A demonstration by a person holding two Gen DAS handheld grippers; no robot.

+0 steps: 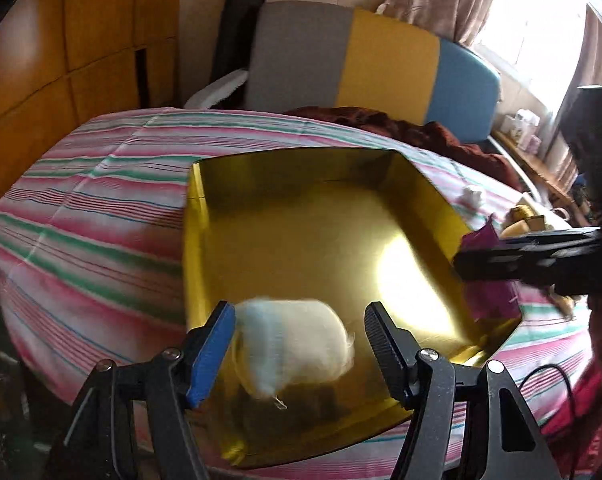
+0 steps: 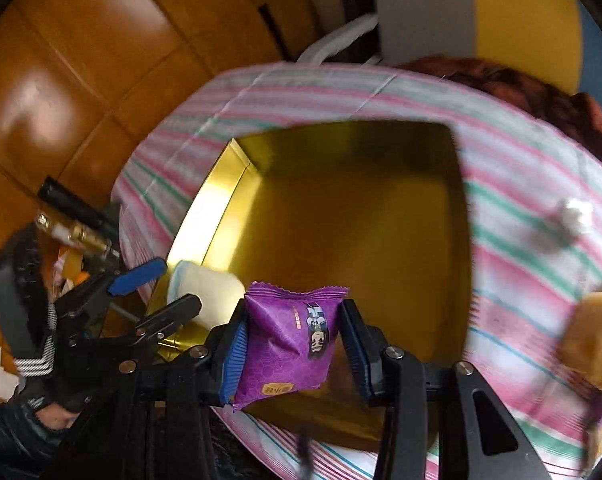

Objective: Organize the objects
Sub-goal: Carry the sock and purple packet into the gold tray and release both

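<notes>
A purple snack packet (image 2: 291, 336) is pinched between the pads of the right gripper (image 2: 293, 344), held above the near edge of a shallow gold box (image 2: 205, 216) that sits on a bed covered with a pink, green and white striped sheet (image 2: 521, 184). Inside the box near its left wall is a white soft packet (image 1: 293, 344), blurred, lying between the spread fingers of the left gripper (image 1: 301, 344), which grips nothing. A small white wad (image 2: 577, 216) lies on the sheet right of the box, well apart from it
</notes>
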